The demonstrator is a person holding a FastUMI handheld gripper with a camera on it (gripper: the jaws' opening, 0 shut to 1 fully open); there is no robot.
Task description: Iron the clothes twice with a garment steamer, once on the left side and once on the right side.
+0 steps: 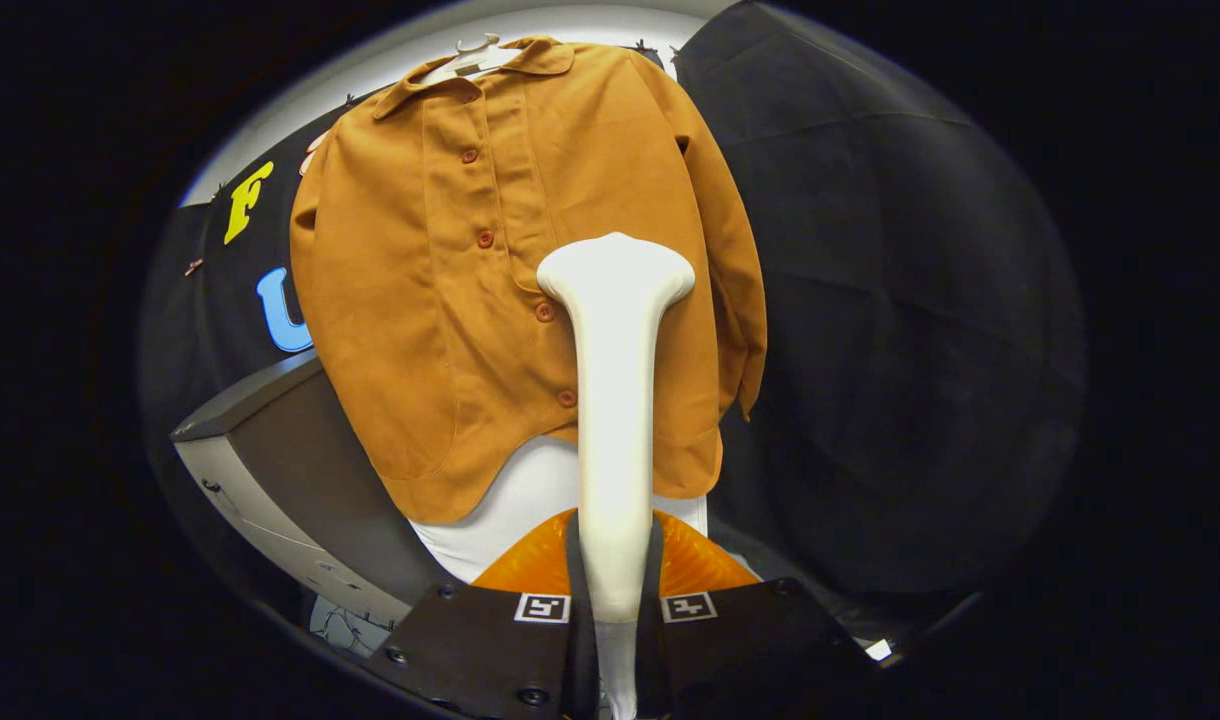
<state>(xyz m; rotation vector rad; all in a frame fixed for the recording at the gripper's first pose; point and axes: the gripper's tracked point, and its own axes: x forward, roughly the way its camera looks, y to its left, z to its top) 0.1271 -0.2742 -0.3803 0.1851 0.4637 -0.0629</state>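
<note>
The gripper point(615, 620) has its two fingers squeezed tight on the handle of the white steamer point(615, 400). The steamer is long and stands straight up from the fingers, toward 12 o'clock. Its wide head is at the top and sits on the front of the orange shirt point(430, 330), just right of the row of buttons. The shirt hangs on a white hanger point(467, 55), beyond the fingers. More of the shirt lies toward 10 o'clock from the head, so the left side looks like a bigger sweep.
</note>
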